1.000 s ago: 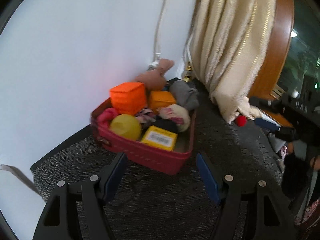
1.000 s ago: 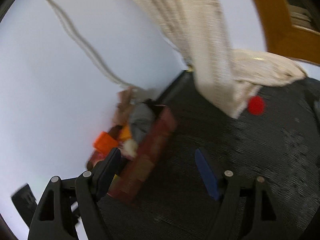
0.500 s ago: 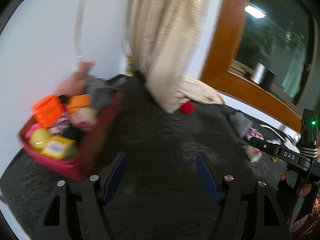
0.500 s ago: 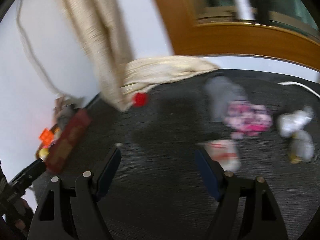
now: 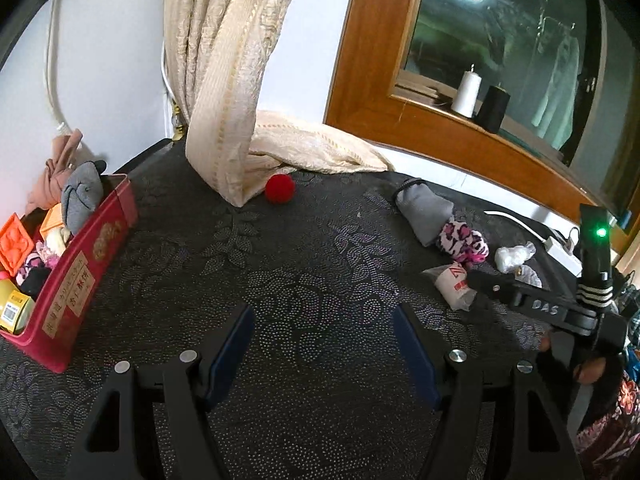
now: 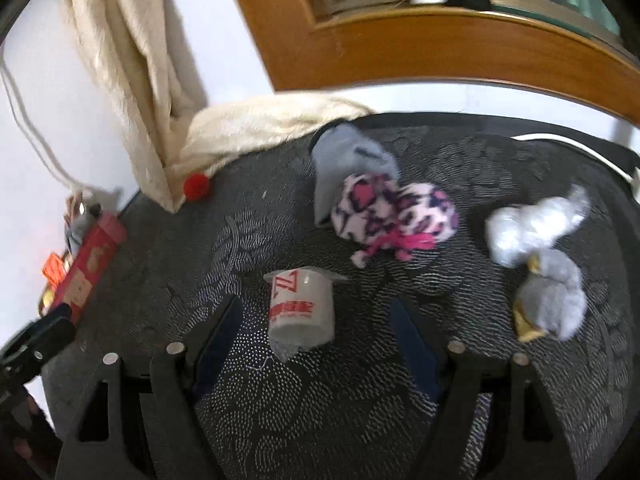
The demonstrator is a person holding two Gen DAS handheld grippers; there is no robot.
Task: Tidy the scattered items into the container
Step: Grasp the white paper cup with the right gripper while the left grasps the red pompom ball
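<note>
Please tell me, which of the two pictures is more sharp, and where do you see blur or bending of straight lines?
Left wrist view: sharp; the red ball and the carpet pattern are crisp, though the fisheye bends the window frame. Right wrist view: motion blur smears the window frame, the red box and the grey plush; the white cup between the open tongs stays readable.

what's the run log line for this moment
right tool: open, around white cup | left tool: open, empty | red box: partly filled
</note>
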